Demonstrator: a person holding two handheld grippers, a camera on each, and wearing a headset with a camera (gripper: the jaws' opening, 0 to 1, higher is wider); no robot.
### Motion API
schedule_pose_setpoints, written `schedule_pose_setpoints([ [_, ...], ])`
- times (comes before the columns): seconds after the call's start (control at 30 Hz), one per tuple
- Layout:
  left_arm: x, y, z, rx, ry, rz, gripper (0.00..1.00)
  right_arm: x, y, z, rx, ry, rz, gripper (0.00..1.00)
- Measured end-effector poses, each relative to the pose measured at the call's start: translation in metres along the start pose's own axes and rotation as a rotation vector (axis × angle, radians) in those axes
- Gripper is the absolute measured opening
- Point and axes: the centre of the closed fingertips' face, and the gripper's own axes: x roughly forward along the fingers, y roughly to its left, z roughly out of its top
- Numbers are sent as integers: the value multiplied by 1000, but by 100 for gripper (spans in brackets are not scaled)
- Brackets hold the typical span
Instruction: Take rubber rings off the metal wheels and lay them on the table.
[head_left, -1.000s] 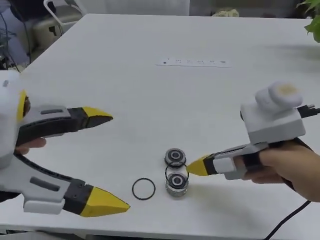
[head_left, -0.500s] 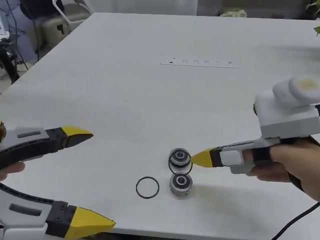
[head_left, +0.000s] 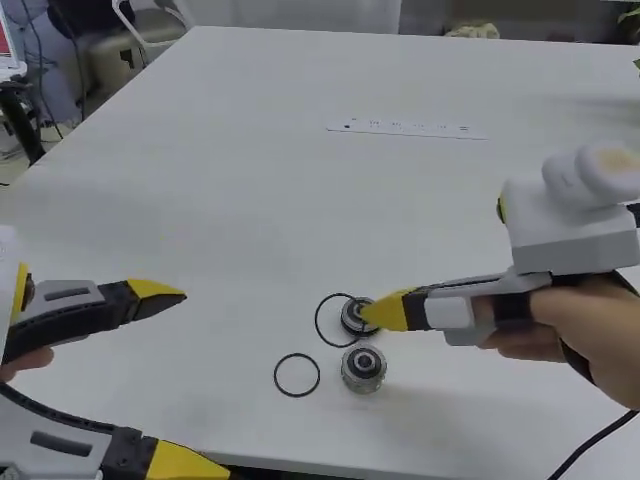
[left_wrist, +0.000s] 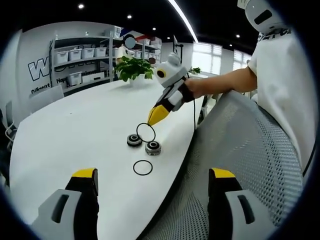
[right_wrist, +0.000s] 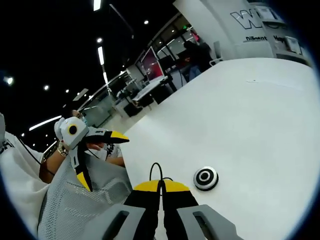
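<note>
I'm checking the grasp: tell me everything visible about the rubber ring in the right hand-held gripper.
The rubber ring is a thin black loop, round and unbroken, pinched at one edge between the shut jaws of the right hand-held gripper. It hangs tilted by the far metal wheel; whether it touches that wheel is unclear.

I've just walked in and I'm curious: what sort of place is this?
Likely an office-style lab: a large white table, wall shelves holding storage bins, and a potted plant.
</note>
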Motion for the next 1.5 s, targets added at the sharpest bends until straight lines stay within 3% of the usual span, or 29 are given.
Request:
schedule_pose_setpoints([
  [0.13,-1,3,4,-33,-35,8,92,8,8,-1,-26,12,8,0],
  [0.33,-1,2,6,-51,-55,2,93,25,16,-15,-84,76,5,0],
  [0.47,0,1,4,-53,-47,1,93,36,13,-26,-96,117,-27,0],
  [0.6,0,2,4,-67,-52,1,93,45,6,-38,-158,173,-71,0],
  [0.73,0,1,2,-66,-43,-1,92,49,3,-45,-167,201,-86,0],
  [0.93,0,1,3,-72,-48,-1,92,50,-7,-49,-189,218,-126,0],
  [1.5,1,0,3,-79,-44,-6,90,52,-11,-52,-251,242,-139,2],
])
